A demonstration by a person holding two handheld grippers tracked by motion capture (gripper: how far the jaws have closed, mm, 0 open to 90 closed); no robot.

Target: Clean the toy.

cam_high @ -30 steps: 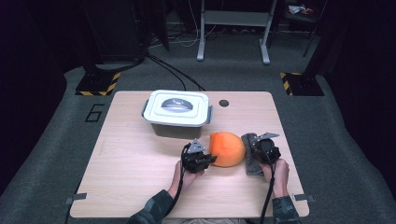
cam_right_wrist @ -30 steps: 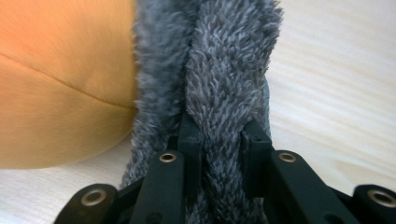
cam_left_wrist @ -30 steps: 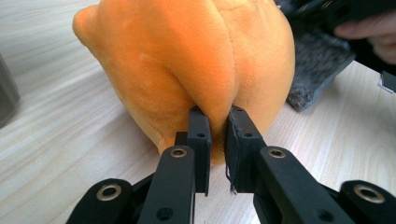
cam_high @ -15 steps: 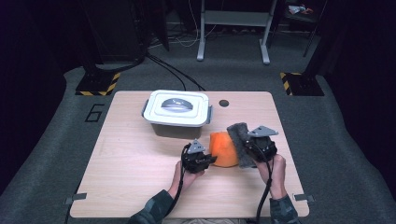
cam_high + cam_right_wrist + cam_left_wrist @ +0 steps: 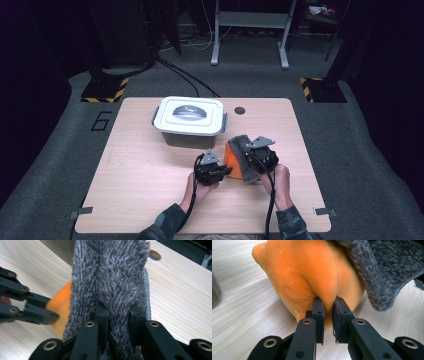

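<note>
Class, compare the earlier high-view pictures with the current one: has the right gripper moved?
Yes. The right gripper, shut on the grey fuzzy cloth, has shifted left, toward the lidded white container, pulling the cloth over the orange plush.

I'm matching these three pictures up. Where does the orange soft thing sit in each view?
High view: orange thing lies right of centre on the table, between the two tools, below the white box.
Left gripper view: it spans the upper middle, pinched by the left tool.
Right gripper view: an orange sliver at left, behind the grey cloth.
Shared landmark: the grey cloth draped over its side.
</note>
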